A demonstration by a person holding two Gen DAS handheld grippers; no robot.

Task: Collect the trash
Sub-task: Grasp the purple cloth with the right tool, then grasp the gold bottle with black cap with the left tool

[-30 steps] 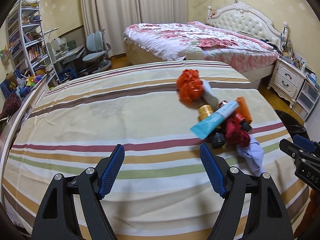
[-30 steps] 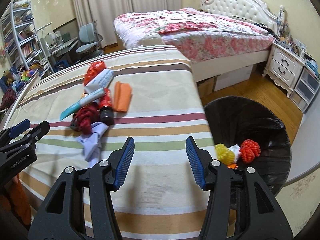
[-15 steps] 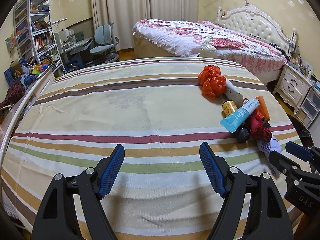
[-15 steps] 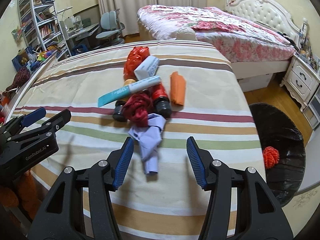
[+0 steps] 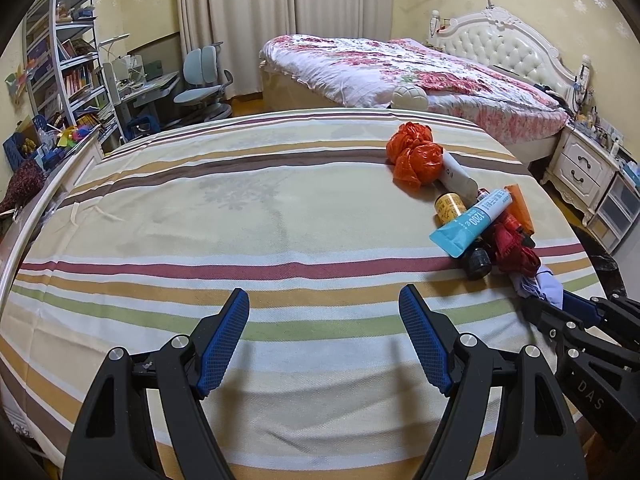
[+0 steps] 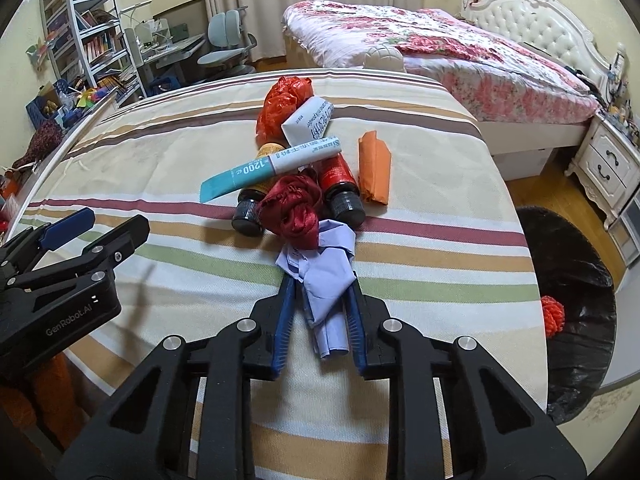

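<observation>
A: Your left gripper (image 5: 324, 320) hangs over bare striped bedspread (image 5: 240, 208), jaws wide, nothing between them.

B: And the pile beside you?

A: Teal tube (image 6: 272, 168), red cloth (image 6: 296, 208), dark-capped bottles, orange packet (image 6: 374, 168) heaped mid-bed.

B: Your right gripper (image 6: 320, 300)?

A: Jaws narrow, clamped on the lilac paper wad (image 6: 324, 276). Black trash bag (image 6: 572, 280) sits at far right.

A striped bedcover (image 6: 420, 160) bears the heap — orange bag (image 6: 282, 106), teal tube (image 6: 272, 168), lilac paper (image 6: 326, 276).
</observation>
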